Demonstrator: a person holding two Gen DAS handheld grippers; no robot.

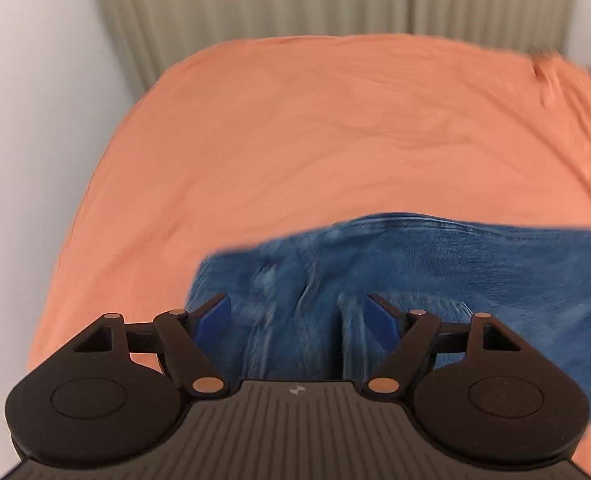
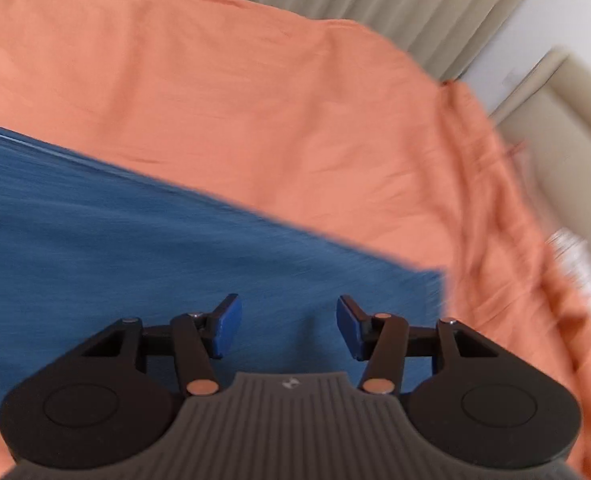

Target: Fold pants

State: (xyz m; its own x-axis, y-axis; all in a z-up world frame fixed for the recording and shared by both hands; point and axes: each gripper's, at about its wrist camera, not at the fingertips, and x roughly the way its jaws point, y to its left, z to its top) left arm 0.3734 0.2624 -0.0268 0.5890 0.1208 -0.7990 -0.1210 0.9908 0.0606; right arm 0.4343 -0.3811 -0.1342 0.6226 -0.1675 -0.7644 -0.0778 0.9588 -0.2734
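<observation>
Both tongs, left (image 1: pixel 297 314) and right (image 2: pixel 288 322), hang spread and empty over jeans (image 1: pixel 435 276) on the bed (image 1: pixel 295 140); denim looks heavy, limp, non-slippery, best pinched at hems or waistband.

The left gripper (image 1: pixel 297 322) points steeply downward, its 2 blue-padded fingers (image 1: pixel 381 318) spread wide with nothing pinched between them. The right gripper (image 2: pixel 288 328) also tilts downward, its 2 fingers (image 2: pixel 226 330) parted less widely, gripping nothing.
</observation>
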